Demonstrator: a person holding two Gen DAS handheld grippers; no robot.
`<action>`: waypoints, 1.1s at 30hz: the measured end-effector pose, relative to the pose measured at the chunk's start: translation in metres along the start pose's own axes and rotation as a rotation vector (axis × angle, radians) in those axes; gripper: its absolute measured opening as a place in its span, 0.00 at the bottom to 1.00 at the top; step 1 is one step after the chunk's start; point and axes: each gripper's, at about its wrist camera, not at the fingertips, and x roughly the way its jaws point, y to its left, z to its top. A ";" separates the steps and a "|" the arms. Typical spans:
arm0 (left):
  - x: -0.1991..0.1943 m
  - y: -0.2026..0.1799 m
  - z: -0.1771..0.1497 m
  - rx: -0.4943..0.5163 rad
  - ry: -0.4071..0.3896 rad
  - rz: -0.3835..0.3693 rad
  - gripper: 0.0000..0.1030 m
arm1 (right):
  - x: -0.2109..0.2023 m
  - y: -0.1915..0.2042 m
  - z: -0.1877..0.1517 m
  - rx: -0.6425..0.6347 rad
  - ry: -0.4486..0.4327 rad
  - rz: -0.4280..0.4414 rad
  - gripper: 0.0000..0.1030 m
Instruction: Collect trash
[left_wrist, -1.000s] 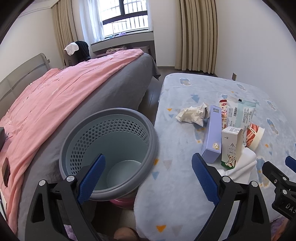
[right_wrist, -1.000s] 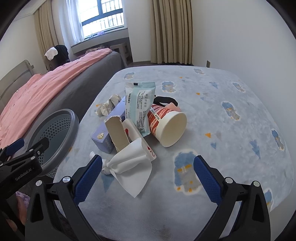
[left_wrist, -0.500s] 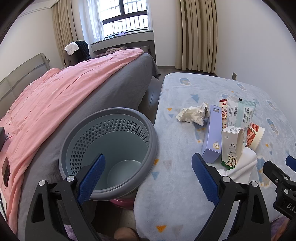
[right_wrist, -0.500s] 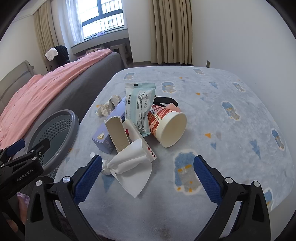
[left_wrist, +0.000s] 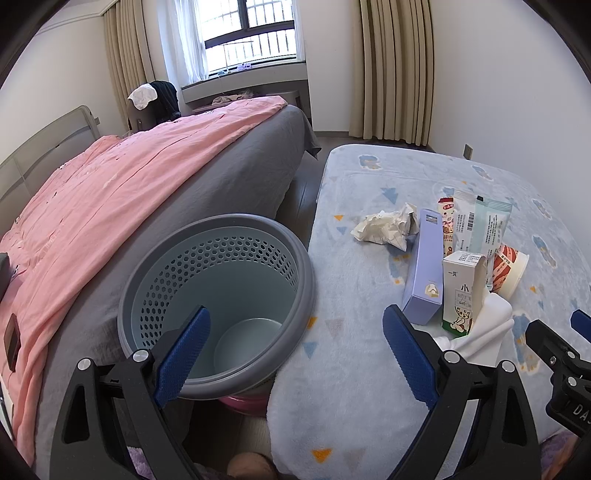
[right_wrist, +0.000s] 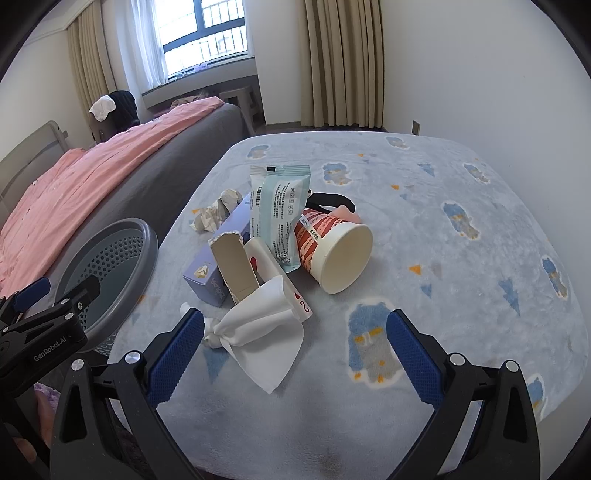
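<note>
- Near the left edge of the soft blue blanket-covered table (right_wrist: 461, 229), a small heap of trash is seen.
- A crumpled piece of white paper (left_wrist: 384, 230) is found at the far end of the heap, closest to the left edge.
- A long purple cardboard box (right_wrist: 218, 266) is laid flat beside it, and an open white and green carton (left_wrist: 463, 291) is stood upright just beside the box.
- A red and white paper cup (right_wrist: 332, 254) is tipped on its side, with a pale blue plastic packet (right_wrist: 280, 210) leaned on it.
- A white tissue (right_wrist: 262, 332) is spread at the near end, over a playing card (right_wrist: 301, 301).
- A round grey plastic bin with holes (left_wrist: 218, 295) is placed against the table's left edge, beside a bed with a pink cover (left_wrist: 110, 192).
- The left gripper (left_wrist: 295, 354) is held over the bin's rim, jaws spread wide, nothing pinched.
- The right gripper (right_wrist: 295, 354) is held above the tissue, jaws spread wide, nothing pinched.
</note>
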 end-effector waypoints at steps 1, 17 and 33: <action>0.000 0.000 0.000 0.000 0.000 0.000 0.88 | 0.000 0.001 0.000 -0.001 0.000 -0.002 0.94; 0.000 0.000 0.000 0.001 -0.001 0.001 0.87 | 0.000 0.000 0.000 -0.001 0.000 0.000 0.94; 0.005 0.002 -0.003 0.008 0.013 0.001 0.88 | -0.002 -0.004 -0.001 -0.003 0.003 0.009 0.94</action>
